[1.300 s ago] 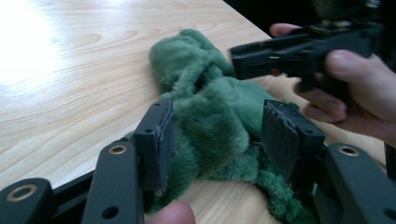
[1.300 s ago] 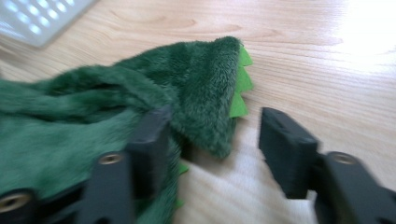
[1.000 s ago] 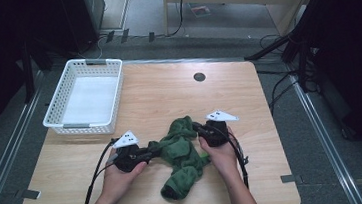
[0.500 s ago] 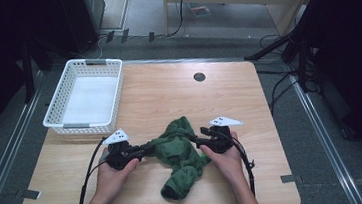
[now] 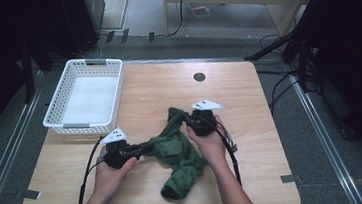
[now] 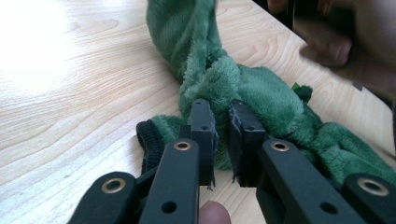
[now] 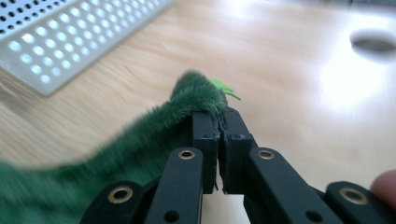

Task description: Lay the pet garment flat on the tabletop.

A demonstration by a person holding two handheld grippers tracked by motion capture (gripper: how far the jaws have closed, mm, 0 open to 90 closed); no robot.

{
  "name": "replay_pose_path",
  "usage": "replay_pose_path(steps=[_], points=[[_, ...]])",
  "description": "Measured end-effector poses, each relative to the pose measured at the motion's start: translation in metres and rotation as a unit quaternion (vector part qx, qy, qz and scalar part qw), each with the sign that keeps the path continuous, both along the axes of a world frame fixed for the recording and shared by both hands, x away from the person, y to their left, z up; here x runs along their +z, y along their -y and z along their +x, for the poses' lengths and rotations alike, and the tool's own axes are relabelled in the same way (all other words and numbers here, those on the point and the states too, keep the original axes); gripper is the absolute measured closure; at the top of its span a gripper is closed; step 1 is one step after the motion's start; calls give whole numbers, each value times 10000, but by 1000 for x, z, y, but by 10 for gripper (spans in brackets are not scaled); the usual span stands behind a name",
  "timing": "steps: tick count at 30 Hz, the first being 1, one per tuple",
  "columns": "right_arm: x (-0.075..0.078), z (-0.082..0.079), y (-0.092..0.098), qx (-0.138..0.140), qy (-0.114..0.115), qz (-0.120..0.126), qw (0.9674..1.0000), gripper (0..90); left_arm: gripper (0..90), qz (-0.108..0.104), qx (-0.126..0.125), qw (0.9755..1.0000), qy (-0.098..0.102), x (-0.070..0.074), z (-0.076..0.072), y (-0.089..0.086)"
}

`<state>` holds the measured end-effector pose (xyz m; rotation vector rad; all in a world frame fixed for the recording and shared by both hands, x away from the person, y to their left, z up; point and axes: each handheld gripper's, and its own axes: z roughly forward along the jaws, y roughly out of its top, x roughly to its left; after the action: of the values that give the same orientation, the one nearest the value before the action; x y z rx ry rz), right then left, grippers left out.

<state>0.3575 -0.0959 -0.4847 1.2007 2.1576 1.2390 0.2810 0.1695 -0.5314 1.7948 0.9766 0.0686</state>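
A fuzzy green garment [image 5: 178,150] lies crumpled on the wooden table [image 5: 249,100], with a black ribbed cuff [image 6: 148,144] at one end. My left gripper [image 5: 145,146] pinches its left side; in the left gripper view the jaws stand close together with green plush [image 6: 219,88] bunched between them. My right gripper [image 5: 185,118] is shut on the garment's far upper edge [image 7: 198,91], lifting a fold off the table. A bright green tag [image 7: 224,88] pokes out beside that fold.
A white perforated basket [image 5: 85,96] stands at the table's back left, empty. A round cable hole [image 5: 199,76] sits near the far edge. Cables trail from both grippers toward the front edge. Dark equipment and floor cables surround the table.
My right gripper moved toward the far side with the garment's edge in its jaws, stretching the cloth. My left gripper shifted slightly toward the front, still gripping the left side.
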Motion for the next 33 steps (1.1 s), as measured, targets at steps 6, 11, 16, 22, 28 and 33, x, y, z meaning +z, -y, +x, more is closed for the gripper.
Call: replay_pose_path(steps=[6, 11, 16, 22, 28, 33], points=[[17, 19, -50, 223, 100, -85, 9997, 755, 645, 207, 285, 9994, 62, 0, 2, -3], [15, 28, -57, 127, -334, 348, 9988, 499, 528, 10, 590, 9982, 83, 4, 3, -18], [18, -7, -34, 757, -391, 707, 9939, 490, 541, 10, 681, 9976, -129, 1, 6, -24], [-1, -51, -36, 1493, -586, 231, 9868, 346, 564, 50, 752, 9971, -59, 2, 7, -24], [-24, -52, -40, 1095, -604, -410, 9913, 762, 580, -44, 921, 9957, 27, 6, 6, -30], [-13, -46, -13, 703, -462, 425, 9955, 834, 585, -55, 974, 9952, 5, 3, 7, -34]])
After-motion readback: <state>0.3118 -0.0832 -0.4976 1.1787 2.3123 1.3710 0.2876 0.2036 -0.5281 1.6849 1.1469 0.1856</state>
